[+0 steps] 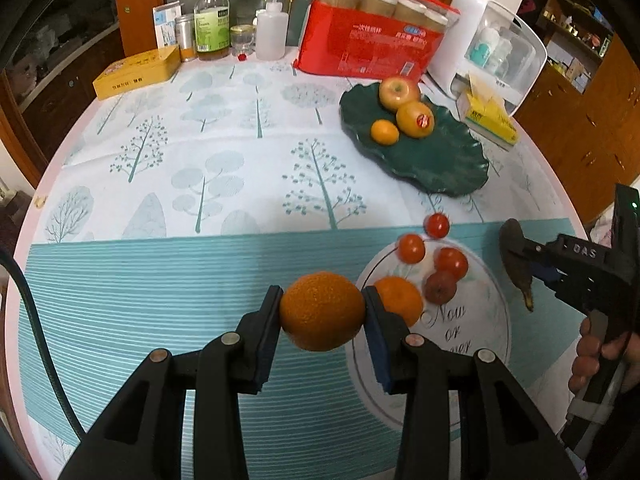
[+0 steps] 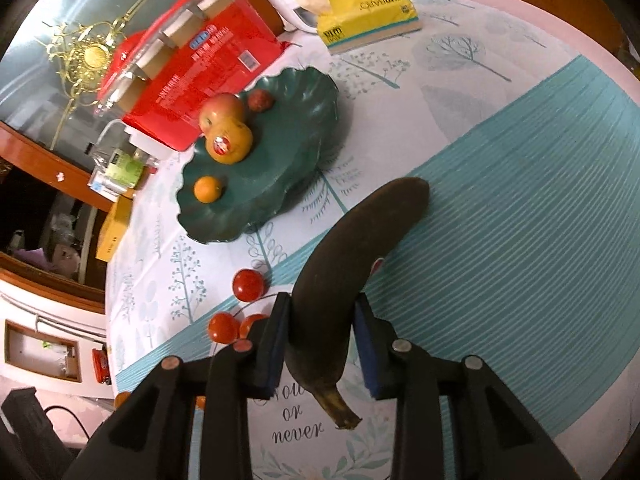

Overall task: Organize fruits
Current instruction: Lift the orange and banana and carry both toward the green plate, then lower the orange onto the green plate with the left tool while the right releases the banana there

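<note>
**Holding two fruits at once, each needing a different touch**

Judging by the views, I have the left gripper [image 1: 322, 312] clamped across the widest part of an orange [image 1: 322, 311], lifted over the teal band of the tablecloth [image 1: 160, 280], at about 9 o'clock from the white plate [image 1: 492, 280]. It looks firm, round and fairly heavy; its pebbled skin should hold, but a round body can roll out if I tilt sharply.

My right gripper [image 2: 320, 336] pinches a very dark banana [image 2: 352, 264] near its stem end, with the body running off toward 1 o'clock. That skin suggests overripe, soft flesh, so I expect it to bruise or sag, and the long free end will lever against the pads. A hold nearer the middle would balance better.

The green leaf-shaped dish [image 1: 440, 160] sits at 1 o'clock in the left view, carrying an apple [image 1: 398, 92], a stickered orange-yellow fruit [image 1: 416, 119] and a small orange [image 1: 385, 132]. Several small red fruits [image 1: 412, 248] are blurred; I cannot tell whether they are tomatoes. My own fingers hide part of the plate, its lettering is cut off, and a second orange [image 1: 400, 300] is half covered.
</note>
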The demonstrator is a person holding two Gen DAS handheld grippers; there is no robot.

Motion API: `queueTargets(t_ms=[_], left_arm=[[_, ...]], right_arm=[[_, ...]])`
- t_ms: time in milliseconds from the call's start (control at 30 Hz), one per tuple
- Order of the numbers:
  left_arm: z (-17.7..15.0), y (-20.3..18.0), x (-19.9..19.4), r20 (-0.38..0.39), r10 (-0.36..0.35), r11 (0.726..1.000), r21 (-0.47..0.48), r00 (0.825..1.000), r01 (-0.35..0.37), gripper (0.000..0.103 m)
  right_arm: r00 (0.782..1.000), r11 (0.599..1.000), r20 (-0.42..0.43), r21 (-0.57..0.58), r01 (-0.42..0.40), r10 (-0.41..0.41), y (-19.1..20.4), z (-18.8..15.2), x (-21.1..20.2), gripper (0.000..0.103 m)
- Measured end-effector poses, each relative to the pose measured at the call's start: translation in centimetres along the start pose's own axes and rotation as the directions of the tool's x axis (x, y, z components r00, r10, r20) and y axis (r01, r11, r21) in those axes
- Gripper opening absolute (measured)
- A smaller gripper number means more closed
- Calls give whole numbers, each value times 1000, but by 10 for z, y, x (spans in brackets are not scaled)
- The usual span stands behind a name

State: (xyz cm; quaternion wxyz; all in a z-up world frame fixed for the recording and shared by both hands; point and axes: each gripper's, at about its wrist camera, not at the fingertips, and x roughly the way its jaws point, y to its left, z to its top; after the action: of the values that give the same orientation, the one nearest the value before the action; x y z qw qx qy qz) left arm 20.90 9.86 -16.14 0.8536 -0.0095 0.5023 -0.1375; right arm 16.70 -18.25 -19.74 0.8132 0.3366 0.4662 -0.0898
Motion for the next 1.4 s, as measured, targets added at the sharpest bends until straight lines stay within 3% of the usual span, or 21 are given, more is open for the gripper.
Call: queueTargets(t_ms=[400, 900, 1133, 1400], left_arm=[[39, -30, 3, 54, 21, 1000, 3, 998, -21, 38], [114, -82, 38, 122, 6, 999, 48, 992, -12, 38], [136, -99, 64, 114, -2, 999, 45, 994, -3, 38], [147, -108, 100, 53, 3, 999, 37, 999, -5, 38]], right_arm=[[989, 985, 82, -131, -113, 124, -2, 37, -32, 30], [967, 940, 110, -282, -193, 231, 16, 87, -27, 29], [952, 902, 136, -377, -208, 276, 33, 114, -30, 18], [941, 839, 90, -486, -245, 327, 68, 136, -2, 17]])
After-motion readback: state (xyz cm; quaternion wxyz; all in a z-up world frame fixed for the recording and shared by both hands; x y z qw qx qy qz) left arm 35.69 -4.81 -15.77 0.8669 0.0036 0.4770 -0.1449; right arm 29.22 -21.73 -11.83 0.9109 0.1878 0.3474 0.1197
